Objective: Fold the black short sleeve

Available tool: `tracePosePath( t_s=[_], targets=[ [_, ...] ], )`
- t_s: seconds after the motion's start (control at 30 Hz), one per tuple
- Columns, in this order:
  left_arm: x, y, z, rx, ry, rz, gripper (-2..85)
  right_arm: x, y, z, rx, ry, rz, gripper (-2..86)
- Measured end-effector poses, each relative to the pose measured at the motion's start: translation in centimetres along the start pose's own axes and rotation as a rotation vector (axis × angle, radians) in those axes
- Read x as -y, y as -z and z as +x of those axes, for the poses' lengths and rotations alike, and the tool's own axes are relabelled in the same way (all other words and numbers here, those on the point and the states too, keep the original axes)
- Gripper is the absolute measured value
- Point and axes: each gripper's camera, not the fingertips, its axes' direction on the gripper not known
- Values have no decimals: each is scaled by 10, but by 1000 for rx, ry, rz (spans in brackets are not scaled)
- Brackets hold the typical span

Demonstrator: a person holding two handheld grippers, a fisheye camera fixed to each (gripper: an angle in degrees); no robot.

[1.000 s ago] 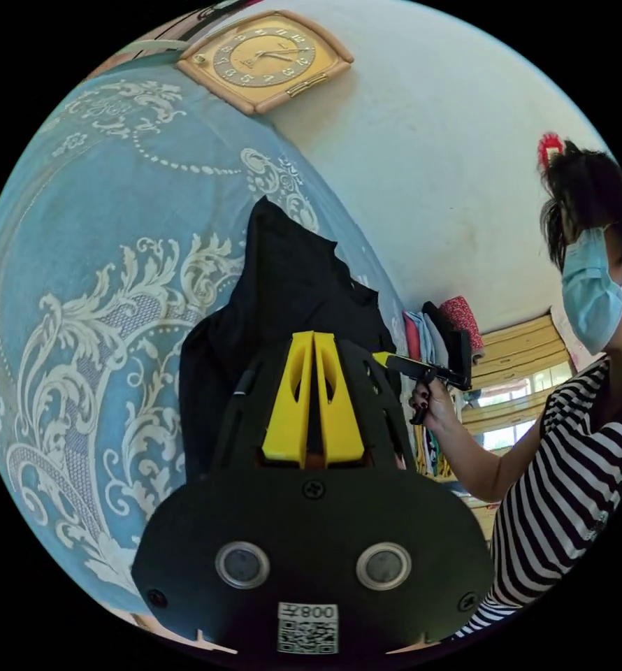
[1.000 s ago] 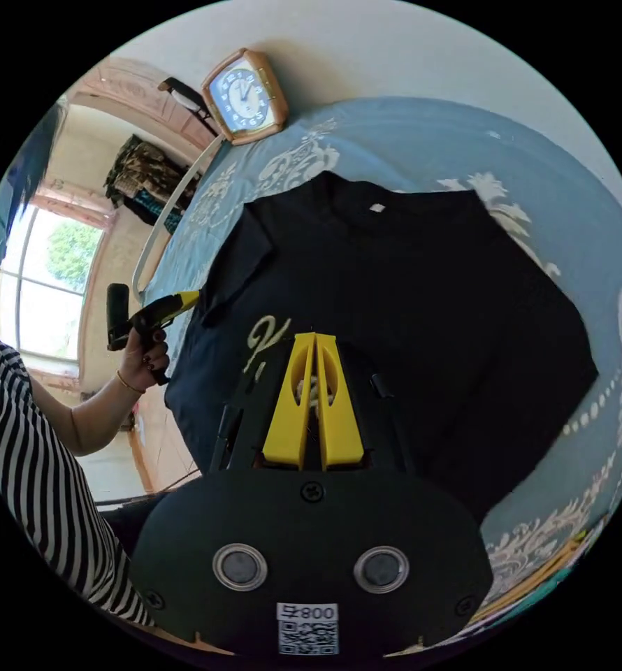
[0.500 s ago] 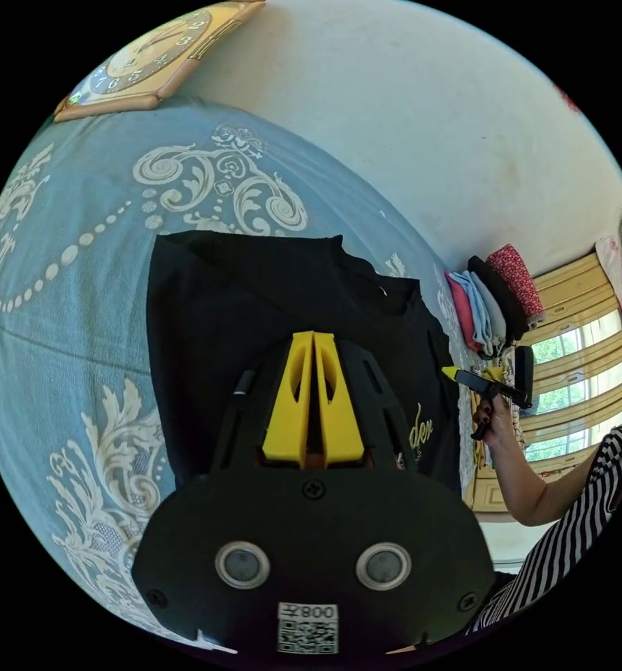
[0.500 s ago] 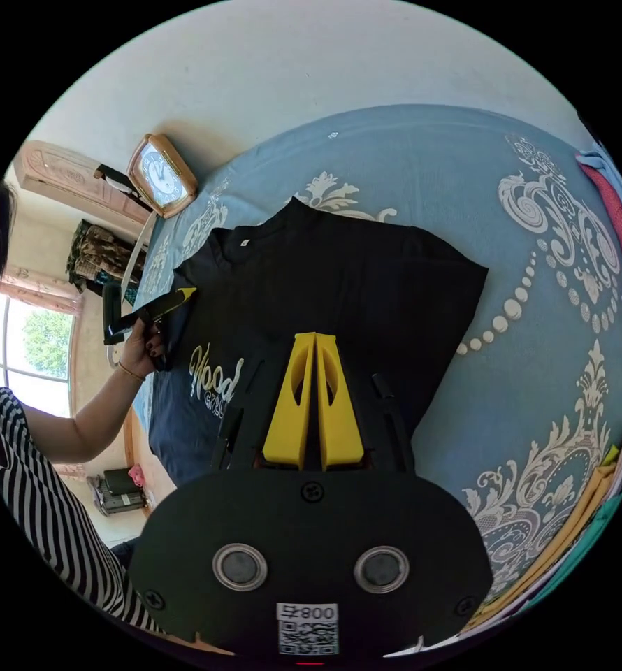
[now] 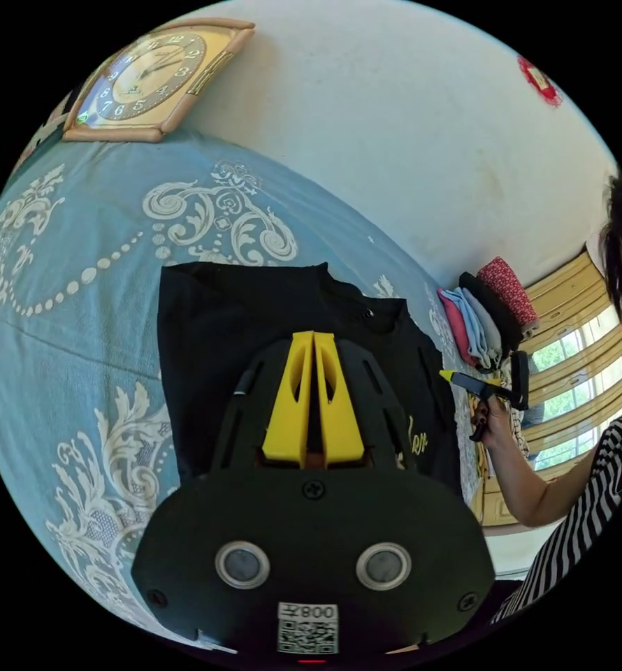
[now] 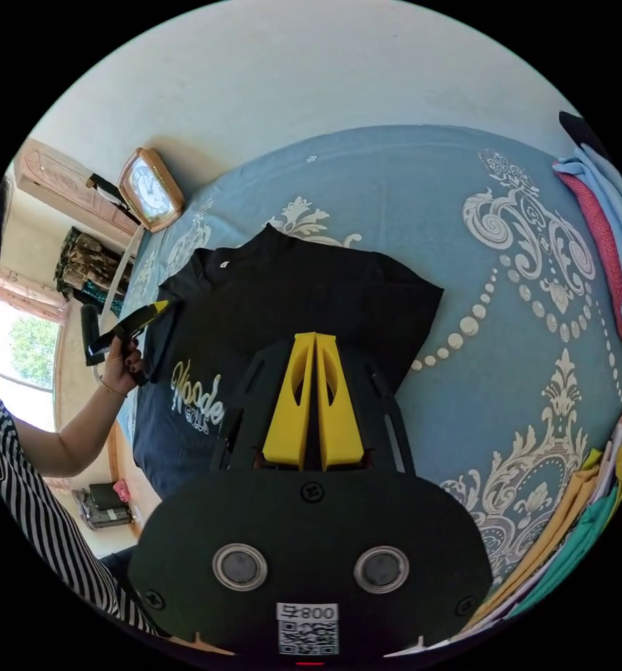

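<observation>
A black short-sleeve shirt [image 6: 290, 300] with pale lettering on its chest lies spread flat on the blue patterned bedspread [image 6: 507, 328]. In the right gripper view my right gripper [image 6: 314, 337] hovers over the shirt's middle, its yellow jaws shut with nothing between them. At the shirt's left shoulder a hand holds my left gripper [image 6: 158, 306], which is also shut. In the left gripper view the left gripper [image 5: 314, 335] hangs over the black shirt [image 5: 213, 314]. My right gripper [image 5: 448, 376] is just past the shirt's right edge.
A wall clock [image 5: 143, 73] leans at the bed's far edge against the white wall. Folded clothes [image 5: 486, 314] are stacked beside the shirt, and more coloured garments [image 6: 583, 503] lie at the bed's near corner. The person in a striped top [image 6: 52, 517] stands by the window.
Both cameras have swung and pulled back from the shirt. In the last second the shirt has gone from bunched and partly raised to lying spread flat; both grippers stay shut.
</observation>
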Motion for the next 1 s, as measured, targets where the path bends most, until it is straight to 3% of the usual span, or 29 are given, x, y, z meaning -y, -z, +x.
tracePosePath(
  t_s=[0.07, 0.3, 0.43, 0.63, 0.8, 1.0],
  targets=[
    [-8, -12, -8, 50, 38, -91, 1, -7, 0, 9, -40, -18, -61, 1],
    [-24, 9, 1, 42, 3, -48, 1, -40, 56, 5, -28, 23, -28, 1],
    [-42, -7, -7, 71, 34, -151, 2, -66, 61, 8, -30, 53, -80, 0],
    [-46, 13, -12, 4, 59, -140, 5, -88, 108, 25, 77, 33, -100, 2],
    [-87, 52, -27, 78, 152, -310, 18, -147, 149, 43, 228, -39, -191, 7],
    [-158, 100, -55, 139, 414, -520, 64, -233, 191, 69, 296, -243, -334, 37]
  ],
)
